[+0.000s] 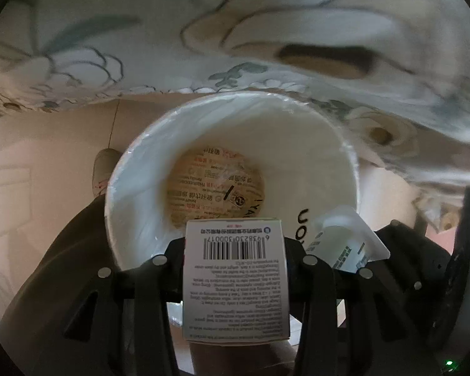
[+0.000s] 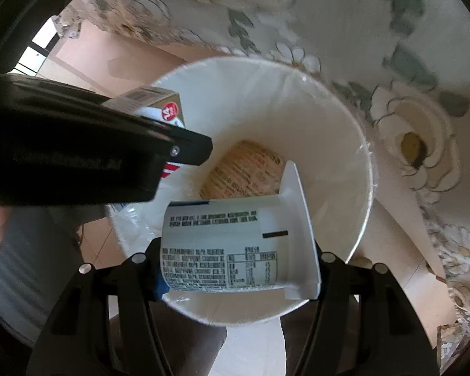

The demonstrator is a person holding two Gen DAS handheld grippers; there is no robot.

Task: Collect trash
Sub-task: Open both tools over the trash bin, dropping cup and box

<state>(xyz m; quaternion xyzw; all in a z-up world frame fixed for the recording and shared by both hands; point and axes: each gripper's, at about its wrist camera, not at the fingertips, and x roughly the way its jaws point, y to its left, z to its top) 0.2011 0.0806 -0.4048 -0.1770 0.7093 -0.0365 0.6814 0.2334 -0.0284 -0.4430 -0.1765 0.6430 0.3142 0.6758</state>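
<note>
Left gripper [image 1: 235, 263] clamps a barcoded carton [image 1: 236, 279]; right gripper [image 2: 235, 269] clamps a yogurt cup [image 2: 232, 247] lying sideways. Both items hang directly above the open white lined bin [image 2: 344, 156], apart from each other; a printed wrapper [image 2: 244, 169] lies at its bottom.

Both views dim, warm-toned; daylight enters from a window [image 2: 36, 51] at upper left of right wrist view. Floral tablecloth [image 1: 235, 31] is motion-blurred, w/ strong fisheye bending and black vignette at edges. Bin liner [image 1: 134, 169] shows faint glare; box label [image 1: 236, 269] sharp.
</note>
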